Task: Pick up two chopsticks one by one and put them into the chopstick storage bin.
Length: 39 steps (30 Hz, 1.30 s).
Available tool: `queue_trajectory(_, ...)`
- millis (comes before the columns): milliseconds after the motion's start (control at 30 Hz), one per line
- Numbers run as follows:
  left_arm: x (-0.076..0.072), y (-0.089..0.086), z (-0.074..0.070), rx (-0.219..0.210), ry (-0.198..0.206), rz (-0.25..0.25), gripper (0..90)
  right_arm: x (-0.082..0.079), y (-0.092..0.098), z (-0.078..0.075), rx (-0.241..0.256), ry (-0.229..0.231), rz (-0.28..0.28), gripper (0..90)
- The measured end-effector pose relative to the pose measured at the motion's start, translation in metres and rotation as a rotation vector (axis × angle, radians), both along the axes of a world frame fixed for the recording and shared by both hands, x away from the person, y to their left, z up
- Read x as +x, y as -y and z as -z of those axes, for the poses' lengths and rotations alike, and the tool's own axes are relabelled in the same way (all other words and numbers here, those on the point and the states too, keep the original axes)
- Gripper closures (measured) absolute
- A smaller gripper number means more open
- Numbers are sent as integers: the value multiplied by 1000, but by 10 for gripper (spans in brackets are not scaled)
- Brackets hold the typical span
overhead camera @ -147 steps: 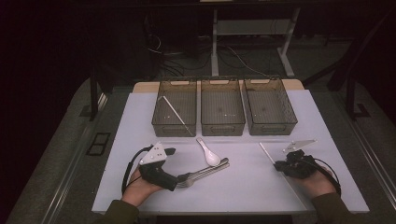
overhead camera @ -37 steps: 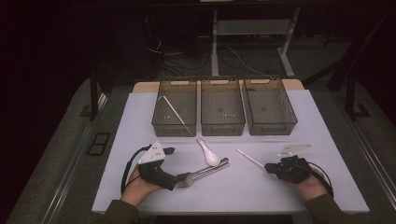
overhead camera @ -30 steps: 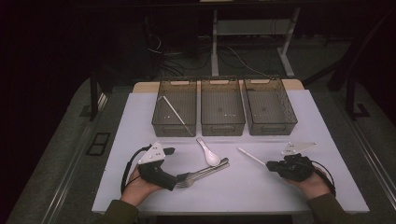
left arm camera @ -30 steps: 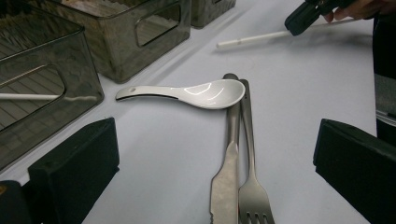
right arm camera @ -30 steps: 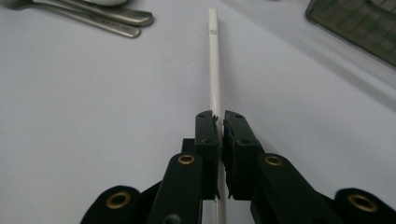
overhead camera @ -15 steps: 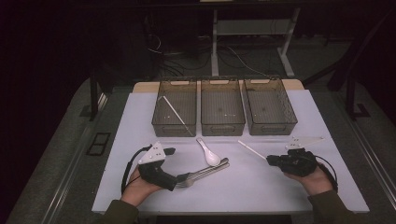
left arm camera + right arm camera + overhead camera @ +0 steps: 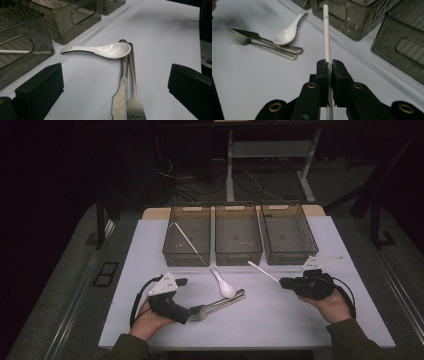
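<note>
The right gripper clamps a slim, straight white plastic chopstick, which juts out ahead of its fingertips toward the bins. The left gripper stands wide apart, one steel knife and one steel fork between its fingers, one white ceramic spoon just beyond. Three smoky translucent plastic bins stand on a white tabletop; the room around is dark.

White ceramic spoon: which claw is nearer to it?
Left. The left claw sits open just short of the spoon, over the fork and knife. The right claw, shut on the white chopstick, is farther off to its right.
</note>
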State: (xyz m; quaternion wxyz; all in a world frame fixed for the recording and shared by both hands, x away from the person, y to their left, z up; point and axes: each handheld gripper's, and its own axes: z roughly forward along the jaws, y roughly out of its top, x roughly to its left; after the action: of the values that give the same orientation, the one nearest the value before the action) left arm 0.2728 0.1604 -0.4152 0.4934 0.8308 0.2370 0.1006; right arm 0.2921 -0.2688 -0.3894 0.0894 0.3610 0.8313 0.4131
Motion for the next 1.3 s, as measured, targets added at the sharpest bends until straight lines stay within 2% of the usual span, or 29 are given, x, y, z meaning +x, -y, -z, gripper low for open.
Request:
queue_trajectory(367,0,0,0,-2,-9,-2,0,15,-14,-17,19,30,7,843)
queue_trajectory(667,0,0,-1,-8,-1,-14,0,31,-34,-20,4,30,16,843)
queue_trajectory(1033,-1,1,-1,-15,3,-17,0,56,-74,-25,-6,32,7,843)
queue_trajectory(1300,-1,1,0,-19,-1,-17,0,78,-106,-33,-12,29,-4,843)
